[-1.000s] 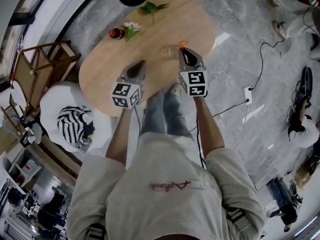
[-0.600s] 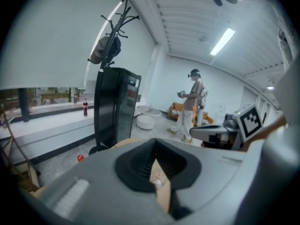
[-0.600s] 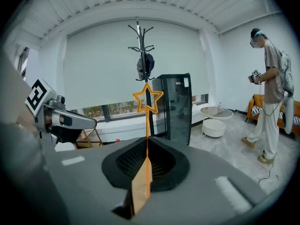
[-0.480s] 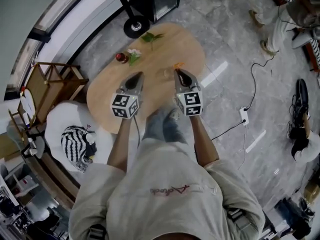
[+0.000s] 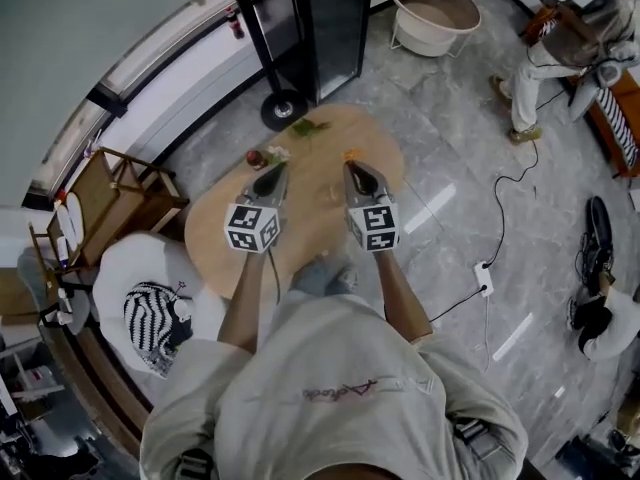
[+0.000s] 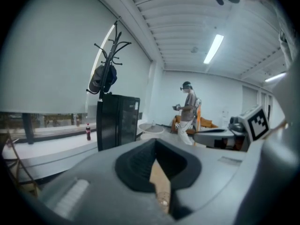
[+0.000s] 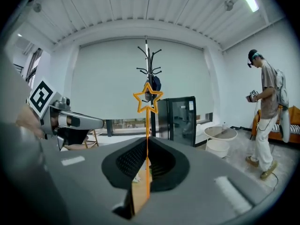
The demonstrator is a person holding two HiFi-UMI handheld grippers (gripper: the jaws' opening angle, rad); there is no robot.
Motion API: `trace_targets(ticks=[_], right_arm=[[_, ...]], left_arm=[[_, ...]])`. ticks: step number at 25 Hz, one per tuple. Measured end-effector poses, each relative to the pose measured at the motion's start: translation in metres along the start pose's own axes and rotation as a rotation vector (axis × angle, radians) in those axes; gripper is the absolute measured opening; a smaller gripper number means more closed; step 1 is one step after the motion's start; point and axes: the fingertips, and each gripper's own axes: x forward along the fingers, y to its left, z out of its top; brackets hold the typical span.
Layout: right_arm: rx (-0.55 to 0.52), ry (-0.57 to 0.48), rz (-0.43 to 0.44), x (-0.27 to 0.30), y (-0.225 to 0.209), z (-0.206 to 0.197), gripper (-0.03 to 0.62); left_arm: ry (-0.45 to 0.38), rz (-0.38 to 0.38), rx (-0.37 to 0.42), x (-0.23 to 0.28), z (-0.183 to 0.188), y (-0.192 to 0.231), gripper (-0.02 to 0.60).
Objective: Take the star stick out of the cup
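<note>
- Right gripper (image 7: 146, 146): fingers pinched shut on the thin orange stick topped with a star outline (image 7: 147, 125), which stands upright, lifted above the oval wooden table (image 5: 310, 208).
- Left gripper (image 6: 156, 143): fingers closed together, holding nothing.

Star stick (image 7: 148, 99) orange. Tabletop (image 5: 312, 208) pale wood grain. Fingers (image 7: 127, 161) black, ribbed. Floor (image 5: 450, 168) grey veined marble. Cushion (image 5: 155, 313) black-white stripes. Fridge (image 6: 117, 121) black.
</note>
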Motion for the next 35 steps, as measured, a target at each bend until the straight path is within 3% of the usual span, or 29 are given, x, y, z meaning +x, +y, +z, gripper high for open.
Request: trace_targets(ticks=[7,13,26,35], right_arm=[[-0.032,-0.059,-0.005,-0.022,0.000,0.038,0.012],[-0.037,-0.077,-0.034,-0.044,-0.008,0.048,0.012],[-0.018,-0.084,-0.148,-0.101,-0.051,0.039,0.012],[-0.016,-0.084,-0.169,-0.115,-0.064,0.037,0.011]], left_arm=[[-0.055,0.014,0.031,-0.012,0.030,-0.014,-0.003],[-0.058,-0.007,0.044,-0.018,0.035,-0.033,-0.003],[-0.081,-0.107,0.085,0.004,0.050,-0.091,-0.003],[-0.076,-0.120,0.081,0.011,0.049,-0.105,-0.003]])
